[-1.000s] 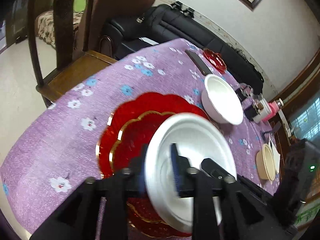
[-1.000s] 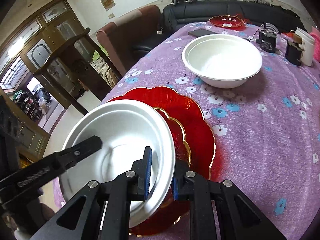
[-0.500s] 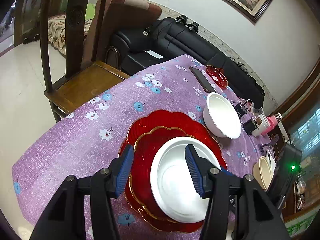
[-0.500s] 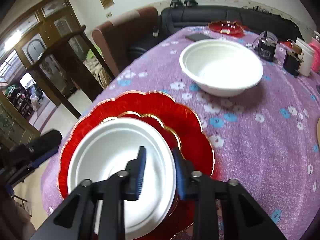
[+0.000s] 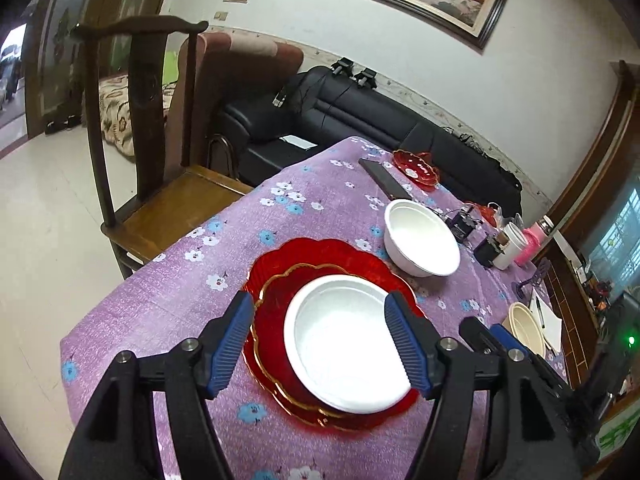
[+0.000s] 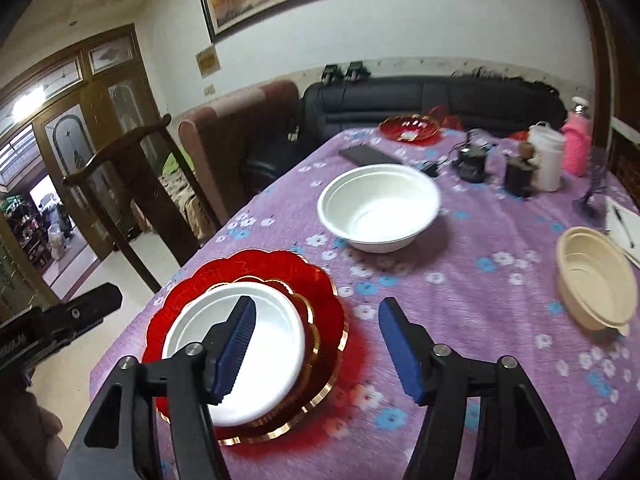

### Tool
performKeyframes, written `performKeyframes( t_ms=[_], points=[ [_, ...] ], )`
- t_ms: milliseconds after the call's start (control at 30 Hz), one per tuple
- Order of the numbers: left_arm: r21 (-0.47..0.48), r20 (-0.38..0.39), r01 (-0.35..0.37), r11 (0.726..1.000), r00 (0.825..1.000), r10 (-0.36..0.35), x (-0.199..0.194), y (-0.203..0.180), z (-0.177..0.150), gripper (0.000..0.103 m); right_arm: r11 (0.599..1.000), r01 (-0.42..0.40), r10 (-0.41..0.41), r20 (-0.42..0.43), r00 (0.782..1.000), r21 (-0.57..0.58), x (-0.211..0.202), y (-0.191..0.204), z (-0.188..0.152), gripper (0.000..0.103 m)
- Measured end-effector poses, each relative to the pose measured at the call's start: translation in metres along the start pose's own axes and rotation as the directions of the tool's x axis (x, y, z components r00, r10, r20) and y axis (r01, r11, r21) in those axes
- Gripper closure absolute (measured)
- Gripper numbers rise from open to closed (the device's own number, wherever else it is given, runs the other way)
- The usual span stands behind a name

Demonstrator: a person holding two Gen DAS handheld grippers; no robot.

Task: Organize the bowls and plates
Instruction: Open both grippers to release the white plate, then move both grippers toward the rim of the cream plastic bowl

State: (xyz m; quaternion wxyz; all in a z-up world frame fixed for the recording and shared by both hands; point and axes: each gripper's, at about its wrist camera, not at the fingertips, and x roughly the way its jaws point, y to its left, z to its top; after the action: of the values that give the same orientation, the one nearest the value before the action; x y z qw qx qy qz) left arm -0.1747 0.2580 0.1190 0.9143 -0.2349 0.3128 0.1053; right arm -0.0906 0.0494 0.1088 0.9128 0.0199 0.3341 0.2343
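A white plate [image 5: 344, 340] lies on a small red gold-rimmed plate [image 5: 272, 312], stacked on a large red scalloped plate [image 5: 320, 252] near the table's corner. The stack also shows in the right wrist view, white plate [image 6: 264, 320]. A white bowl [image 5: 422, 242] [image 6: 378, 204] stands beyond the stack. A beige bowl [image 6: 596, 276] [image 5: 526, 328] sits at the right. My left gripper [image 5: 322, 346] is open and empty above the stack. My right gripper [image 6: 316, 346] is open and empty, above the stack's right edge.
A small red dish [image 6: 408, 126], a dark phone [image 6: 366, 154], black gadgets, a white cup [image 6: 546, 160] and a pink bottle [image 6: 576, 144] stand at the far end of the purple floral tablecloth [image 6: 480, 300]. A wooden chair [image 5: 160, 184] stands at the left. A notebook with a pen lies at the right edge.
Both grippers let go of the white plate, which now rests on the red stack. Both opened wide and pulled up and back from it.
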Motion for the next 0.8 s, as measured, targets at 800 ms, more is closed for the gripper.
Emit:
performKeyframes(
  t_ms=[800],
  points=[
    [0.261, 0.14, -0.022, 0.965, 0.99, -0.015, -0.066, -0.102, -0.028, 0.022, 0.933, 0.317, -0.352, 0.251, 0.902, 0.169, -0.172, -0.161, -0.013, 0.009]
  ],
)
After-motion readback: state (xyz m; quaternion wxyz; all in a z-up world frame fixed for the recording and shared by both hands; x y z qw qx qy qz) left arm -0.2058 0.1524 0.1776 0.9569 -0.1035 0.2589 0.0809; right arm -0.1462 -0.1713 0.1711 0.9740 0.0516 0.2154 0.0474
